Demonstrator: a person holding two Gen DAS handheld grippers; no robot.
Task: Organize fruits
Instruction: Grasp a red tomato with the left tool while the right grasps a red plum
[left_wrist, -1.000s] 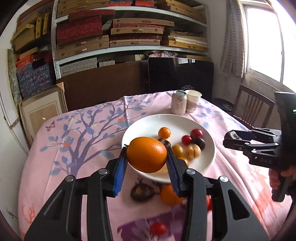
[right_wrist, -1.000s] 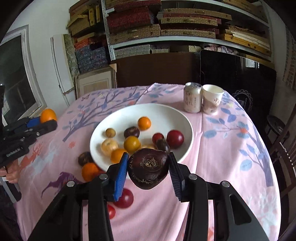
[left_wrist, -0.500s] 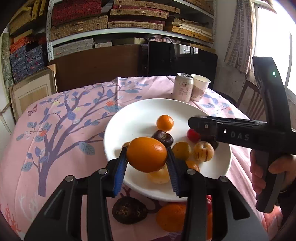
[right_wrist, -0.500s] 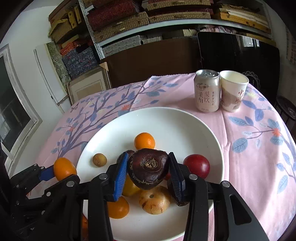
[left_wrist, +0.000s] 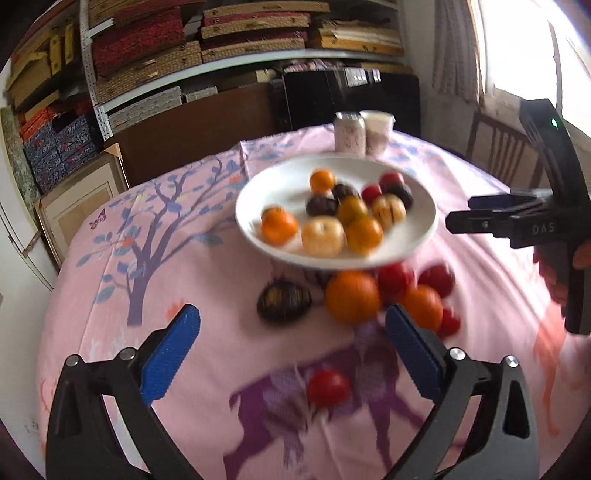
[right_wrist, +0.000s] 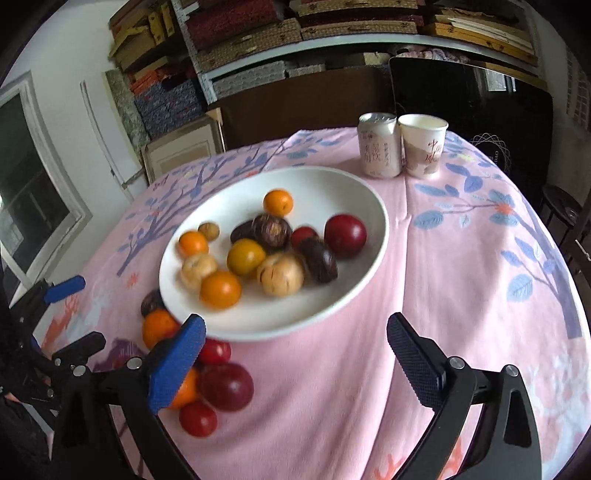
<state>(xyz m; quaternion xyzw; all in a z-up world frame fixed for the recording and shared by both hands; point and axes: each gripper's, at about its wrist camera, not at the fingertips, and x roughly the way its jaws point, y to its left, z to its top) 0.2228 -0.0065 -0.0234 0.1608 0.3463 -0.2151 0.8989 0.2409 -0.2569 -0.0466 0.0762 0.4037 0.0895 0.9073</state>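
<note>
A white plate (left_wrist: 258, 188) (right_wrist: 365, 206) holds several fruits: oranges, dark purple fruits, pale ones and red ones. The orange (left_wrist: 279, 226) and the dark purple fruit (right_wrist: 271, 229) lie on it. My left gripper (left_wrist: 291, 343) is open and empty, above the cloth in front of the plate. My right gripper (right_wrist: 295, 358) is open and empty, near the plate's front rim. Loose fruits lie on the cloth by the plate: a dark one (left_wrist: 283, 301), an orange (left_wrist: 352, 296), red ones (left_wrist: 328, 387) (right_wrist: 226, 386).
A drink can (right_wrist: 379, 149) and a paper cup (right_wrist: 423, 146) stand behind the plate. The round table has a pink patterned cloth (right_wrist: 480, 258). Shelves of boxes and a wooden chair (left_wrist: 506, 147) stand behind.
Both grippers have opened and pulled back from the plate. The orange and the dark purple fruit now lie on the plate.
</note>
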